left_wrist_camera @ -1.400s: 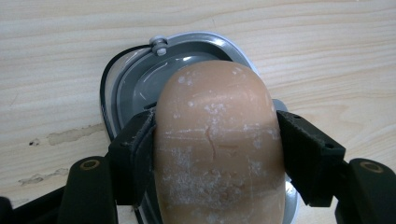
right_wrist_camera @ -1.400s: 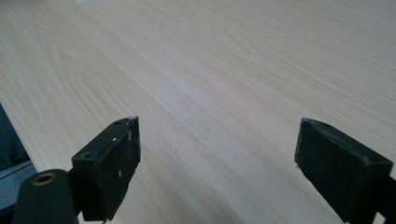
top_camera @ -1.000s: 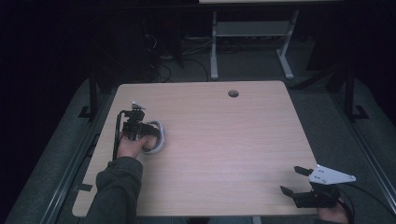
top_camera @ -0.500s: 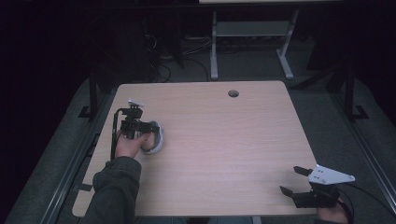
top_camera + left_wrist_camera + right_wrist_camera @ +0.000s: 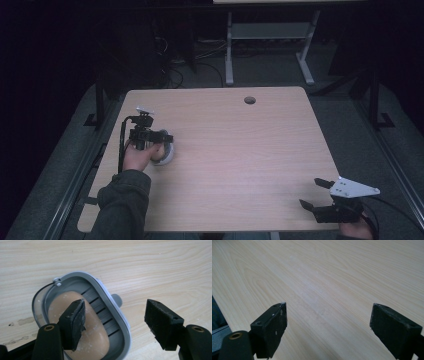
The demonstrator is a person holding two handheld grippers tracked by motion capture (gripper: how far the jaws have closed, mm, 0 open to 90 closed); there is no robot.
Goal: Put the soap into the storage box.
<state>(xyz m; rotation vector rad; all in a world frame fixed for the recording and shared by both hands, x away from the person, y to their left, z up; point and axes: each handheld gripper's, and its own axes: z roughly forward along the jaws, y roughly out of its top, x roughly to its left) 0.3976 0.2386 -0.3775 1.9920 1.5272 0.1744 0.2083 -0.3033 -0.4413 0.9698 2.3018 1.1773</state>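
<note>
**Wide claw straddling the dish rim: a slip or a shove is the likely fault**

At the bottom of the left gripper view, the left gripper (image 5: 115,322) has its two black foam-padded jaws spread wide. One pad (image 5: 75,322) hangs over the tan oval bar of soap (image 5: 95,340) at lower left of the frame; the other is out over bare wood at lower right. Between them runs the near wall of the grey oval plastic soap dish (image 5: 117,315), whose slotted floor shows beside the bar. The soap lies inside the dish, against its left side.

Judged from this, closing now would pinch the dish wall with the soap, not the bar alone. The soap looks smooth with white residue, so it may squirt from the pads. The light dish could also tip or skid across the pale wood-grain table (image 5: 162,270), since nothing pins it.

Farther off, in the high view, the dish (image 5: 169,155) sits at the left-middle of the frame, close to the table's left edge (image 5: 102,165); a sideways push could send it towards that edge. The right gripper (image 5: 320,195), at lower right, also stands spread and well apart from the dish, too far to steady it.
</note>
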